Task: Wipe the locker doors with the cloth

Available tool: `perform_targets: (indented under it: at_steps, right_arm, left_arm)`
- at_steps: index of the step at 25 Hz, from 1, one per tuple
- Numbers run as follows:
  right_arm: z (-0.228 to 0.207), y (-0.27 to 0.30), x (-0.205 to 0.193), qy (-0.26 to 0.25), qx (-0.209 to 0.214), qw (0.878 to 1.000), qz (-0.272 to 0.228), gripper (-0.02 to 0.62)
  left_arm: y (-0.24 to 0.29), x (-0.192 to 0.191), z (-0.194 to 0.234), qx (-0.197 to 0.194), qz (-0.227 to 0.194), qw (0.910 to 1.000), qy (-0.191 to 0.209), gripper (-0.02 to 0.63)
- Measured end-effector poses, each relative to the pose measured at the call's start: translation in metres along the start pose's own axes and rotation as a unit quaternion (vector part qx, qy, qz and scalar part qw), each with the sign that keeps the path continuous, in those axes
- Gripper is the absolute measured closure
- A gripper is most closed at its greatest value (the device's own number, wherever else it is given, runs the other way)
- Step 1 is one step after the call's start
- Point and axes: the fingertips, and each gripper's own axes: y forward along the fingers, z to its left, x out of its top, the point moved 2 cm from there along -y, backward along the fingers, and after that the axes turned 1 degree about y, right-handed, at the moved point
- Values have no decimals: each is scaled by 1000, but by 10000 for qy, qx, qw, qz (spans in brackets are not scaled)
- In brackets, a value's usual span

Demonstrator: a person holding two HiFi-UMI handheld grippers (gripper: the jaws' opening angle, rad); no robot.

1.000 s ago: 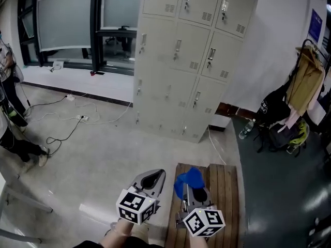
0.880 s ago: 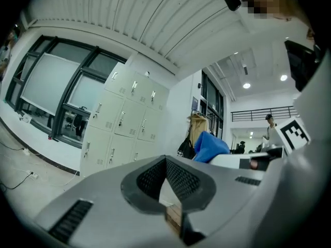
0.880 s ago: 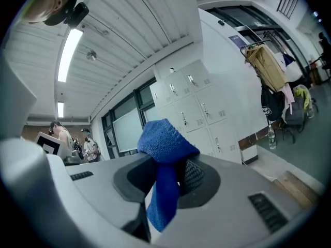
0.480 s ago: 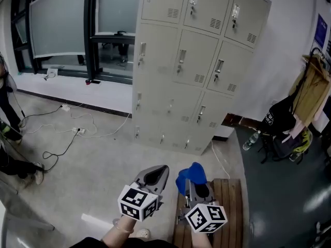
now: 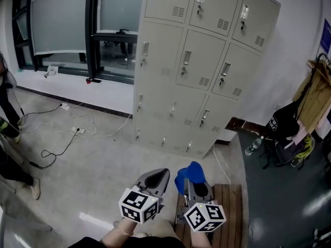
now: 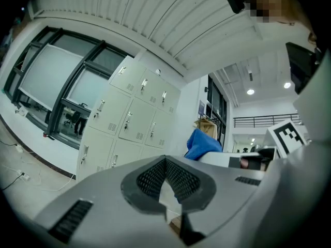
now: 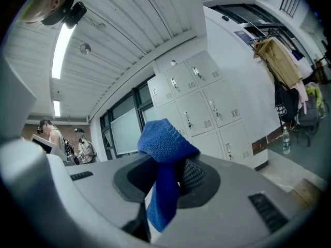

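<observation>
Right gripper [image 5: 193, 187] clenched on bunched blue knitted cloth [image 5: 189, 173]; left gripper [image 5: 155, 179] closed, empty. Pale grey metal locker bank [image 5: 191, 71] ahead, well apart. Approach step, as judged: close gap, press cloth flat against door, skirt handles.

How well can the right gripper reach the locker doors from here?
Probably not yet. The right gripper, shut on the blue cloth, is held low, with open floor between it and the locker doors. Nothing blocks the way, so stepping closer should do it.
</observation>
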Motion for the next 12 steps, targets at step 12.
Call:
perform_targets:
  at_steps: [12]
  right_arm:
    - [-95,138,45,64,224,9997,-75,512]
  left_arm:
    - [157,29,60,290,-132,9988,361,600]
